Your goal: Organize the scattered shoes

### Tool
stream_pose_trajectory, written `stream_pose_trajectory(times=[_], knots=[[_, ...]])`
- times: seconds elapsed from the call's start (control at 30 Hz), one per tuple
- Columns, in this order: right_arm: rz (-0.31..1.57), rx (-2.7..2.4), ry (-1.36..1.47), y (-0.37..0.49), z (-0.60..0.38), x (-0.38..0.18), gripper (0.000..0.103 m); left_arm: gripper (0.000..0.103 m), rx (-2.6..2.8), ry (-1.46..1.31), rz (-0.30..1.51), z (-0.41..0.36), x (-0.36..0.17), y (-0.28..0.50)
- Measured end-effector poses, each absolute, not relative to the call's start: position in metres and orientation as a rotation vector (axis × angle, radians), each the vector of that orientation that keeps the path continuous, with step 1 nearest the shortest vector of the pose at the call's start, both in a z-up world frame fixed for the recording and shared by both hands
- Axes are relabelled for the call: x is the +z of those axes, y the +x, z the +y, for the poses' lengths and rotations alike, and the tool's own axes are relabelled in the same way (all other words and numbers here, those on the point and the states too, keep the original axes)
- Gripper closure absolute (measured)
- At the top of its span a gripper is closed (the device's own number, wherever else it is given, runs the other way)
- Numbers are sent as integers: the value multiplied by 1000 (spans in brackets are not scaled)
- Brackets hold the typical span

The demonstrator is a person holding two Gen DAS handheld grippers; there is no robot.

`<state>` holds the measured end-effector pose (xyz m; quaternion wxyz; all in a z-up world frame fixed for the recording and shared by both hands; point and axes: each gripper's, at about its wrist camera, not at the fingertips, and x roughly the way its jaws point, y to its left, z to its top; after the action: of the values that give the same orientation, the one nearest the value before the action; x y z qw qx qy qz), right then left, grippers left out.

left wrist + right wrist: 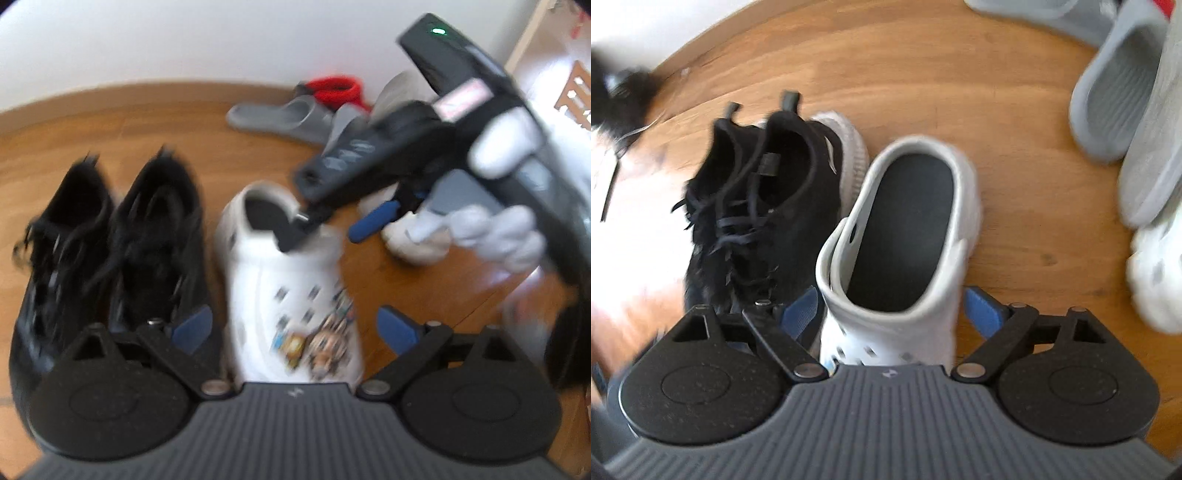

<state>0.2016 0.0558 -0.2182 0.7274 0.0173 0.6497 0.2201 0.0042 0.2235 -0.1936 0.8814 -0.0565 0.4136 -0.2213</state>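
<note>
A white clog with charms (291, 280) stands on the wooden floor beside a pair of black sneakers (110, 240). My left gripper (295, 328) is open, its blue fingers on either side of the clog's toe. My right gripper (890, 310) is open around the same clog (901, 229) at its midsection, not squeezing it. In the left wrist view the right gripper (332, 218) reaches in from the right above the clog's heel. The black sneakers (764, 206) sit left of the clog.
Grey slides (284, 114) and a red item (336, 88) lie by the white wall. Another white clog (417, 229) sits to the right, also showing in the right wrist view (1156, 266). Grey slides (1126, 92) lie at the right there.
</note>
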Motion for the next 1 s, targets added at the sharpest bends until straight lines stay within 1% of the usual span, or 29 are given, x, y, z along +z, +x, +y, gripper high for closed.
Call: stream_pose_trajectory(times=[0.07,0.17,0.27,0.33,0.37,0.43,0.57,0.67,0.73,0.8,0.83,0.87,0.9,0.93,1.0], knots=[[1433,545,-92,195,22,-183,14,6,-493,-93,832,214,-182,10],[1444,539,-158,192,-31,-158,11,6,-536,1,798,187,-163,20],[1443,485,-125,189,-88,-147,6,6,-568,71,820,150,-155,37],[1447,405,-29,191,-140,-153,6,6,-621,86,879,113,-153,55],[1451,358,49,191,-170,-162,5,6,-635,88,892,106,-158,62],[1450,319,129,189,-200,-177,5,6,-711,103,957,61,-169,84],[1414,191,305,184,-270,-220,5,6,-692,168,958,-7,-201,121],[1346,143,421,182,-302,-235,5,6,-591,138,991,-53,-232,158],[1293,160,440,185,-311,-234,5,7,-512,137,1035,-76,-255,175],[1226,195,422,193,-317,-230,5,8,-449,127,1043,-83,-269,182],[1195,224,407,202,-320,-227,5,15,-418,134,1054,-87,-279,186],[1164,248,399,214,-321,-223,5,17,-419,120,1065,-87,-283,188],[1136,269,403,225,-320,-219,5,17,-427,73,1068,-83,-289,188],[1109,290,410,237,-319,-216,5,20,-418,63,1051,-80,-291,183],[1075,333,414,250,-315,-209,5,21,-394,75,1041,-78,-290,168]])
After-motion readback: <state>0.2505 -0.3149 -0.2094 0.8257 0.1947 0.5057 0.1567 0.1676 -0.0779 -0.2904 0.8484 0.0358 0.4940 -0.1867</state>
